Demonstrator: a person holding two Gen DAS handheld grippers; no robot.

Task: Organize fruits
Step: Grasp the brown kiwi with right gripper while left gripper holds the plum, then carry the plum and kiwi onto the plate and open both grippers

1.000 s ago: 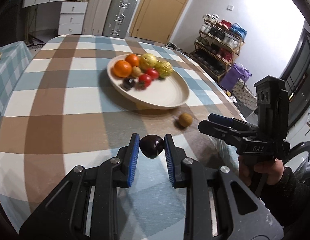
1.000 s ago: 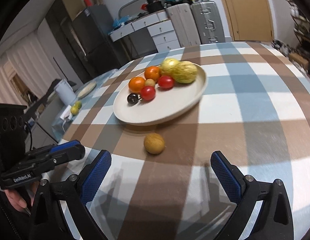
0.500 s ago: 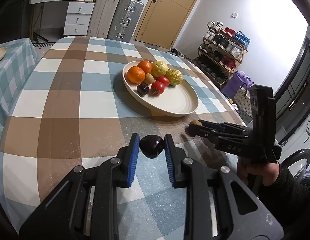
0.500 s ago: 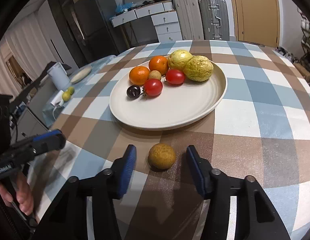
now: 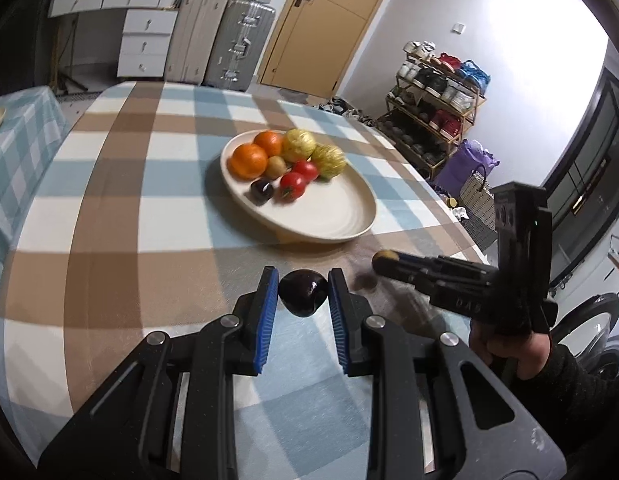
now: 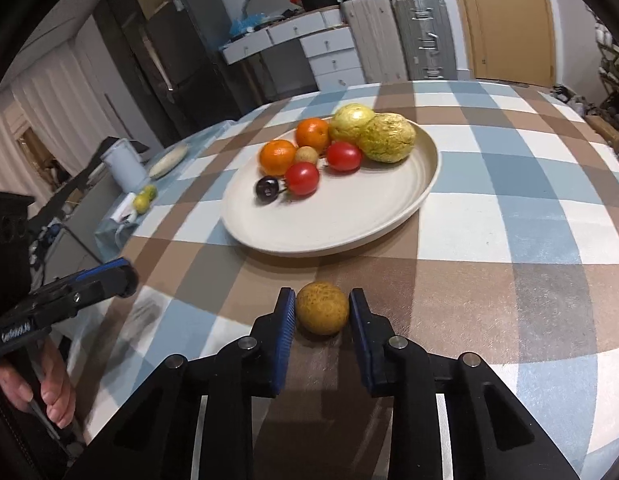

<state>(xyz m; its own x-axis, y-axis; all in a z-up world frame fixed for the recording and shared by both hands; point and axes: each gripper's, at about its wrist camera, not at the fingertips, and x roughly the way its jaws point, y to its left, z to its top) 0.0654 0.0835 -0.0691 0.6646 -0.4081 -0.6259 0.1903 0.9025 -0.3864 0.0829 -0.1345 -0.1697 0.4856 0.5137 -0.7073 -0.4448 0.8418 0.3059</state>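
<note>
Left wrist: checked tablecloth, shoe rack

Indoor light, moderate. Left wrist view: strong bright wash on the white wall at upper right, nearly blown out. Heavy fisheye bending; black vignette at the corners of both views. Motion blur smears the plate and its fruit in both views. Soft shadows under the plate rim. Dull sheen on the checked tablecloth in the right wrist view.
</note>
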